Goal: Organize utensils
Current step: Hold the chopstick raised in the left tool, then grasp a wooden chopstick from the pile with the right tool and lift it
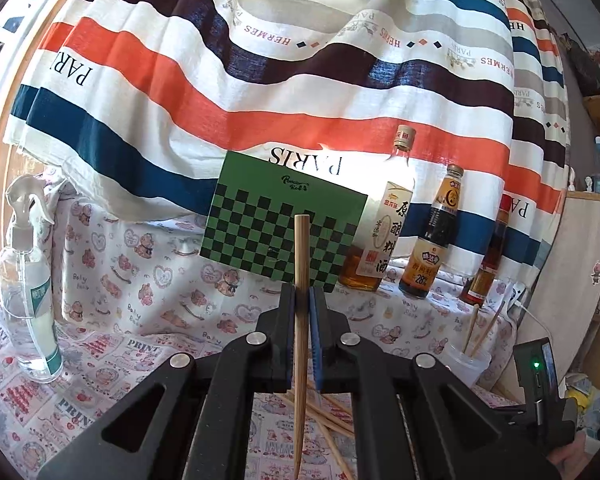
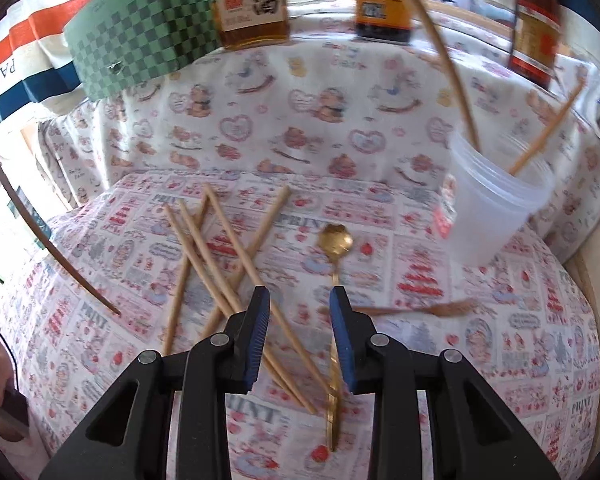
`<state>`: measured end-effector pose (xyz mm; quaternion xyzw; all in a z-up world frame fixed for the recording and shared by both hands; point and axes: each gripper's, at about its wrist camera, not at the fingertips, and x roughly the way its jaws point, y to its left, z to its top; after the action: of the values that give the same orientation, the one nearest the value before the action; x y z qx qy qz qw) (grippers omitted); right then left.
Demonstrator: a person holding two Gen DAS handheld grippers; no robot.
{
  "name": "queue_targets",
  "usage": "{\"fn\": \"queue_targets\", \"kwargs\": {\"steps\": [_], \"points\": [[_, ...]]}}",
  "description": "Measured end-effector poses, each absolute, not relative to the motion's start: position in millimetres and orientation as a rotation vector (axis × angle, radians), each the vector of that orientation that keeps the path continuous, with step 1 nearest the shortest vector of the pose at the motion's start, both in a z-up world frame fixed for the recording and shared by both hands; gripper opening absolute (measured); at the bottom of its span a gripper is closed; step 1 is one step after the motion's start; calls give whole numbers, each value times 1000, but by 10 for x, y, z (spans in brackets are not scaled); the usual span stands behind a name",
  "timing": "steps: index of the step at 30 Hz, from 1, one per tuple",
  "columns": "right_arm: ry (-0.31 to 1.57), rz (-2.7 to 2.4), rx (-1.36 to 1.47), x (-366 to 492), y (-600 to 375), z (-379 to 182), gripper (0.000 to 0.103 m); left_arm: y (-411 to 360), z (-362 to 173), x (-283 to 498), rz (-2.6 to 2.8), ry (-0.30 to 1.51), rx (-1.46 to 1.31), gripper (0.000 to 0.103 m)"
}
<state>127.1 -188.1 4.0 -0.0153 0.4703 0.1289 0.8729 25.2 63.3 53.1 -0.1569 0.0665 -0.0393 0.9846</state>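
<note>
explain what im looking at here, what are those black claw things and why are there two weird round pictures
Each black claw is a hand-held tool with two fingers; a person carries one in each hand, and a wide-angle camera on each looks along its fingers, hence two rounded pictures. The left tool is shut on one wooden chopstick, held roughly upright. The right tool stands open and empty above a table under a printed cloth. On it lie several loose chopsticks, a gold spoon and a blurred gold fork. A clear plastic cup already holds two chopsticks. Sauce bottles and a green checked box stand behind.
</note>
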Motion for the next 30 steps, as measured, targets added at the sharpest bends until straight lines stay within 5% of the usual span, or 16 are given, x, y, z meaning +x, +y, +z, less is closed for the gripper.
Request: {"fn": "queue_targets", "kwargs": {"steps": [20, 30], "points": [[1084, 352, -208, 2199, -747, -198, 30, 498, 724, 296, -62, 345, -207, 6], [1154, 349, -245, 2398, -608, -435, 12, 725, 664, 402, -54, 372, -282, 7]]}}
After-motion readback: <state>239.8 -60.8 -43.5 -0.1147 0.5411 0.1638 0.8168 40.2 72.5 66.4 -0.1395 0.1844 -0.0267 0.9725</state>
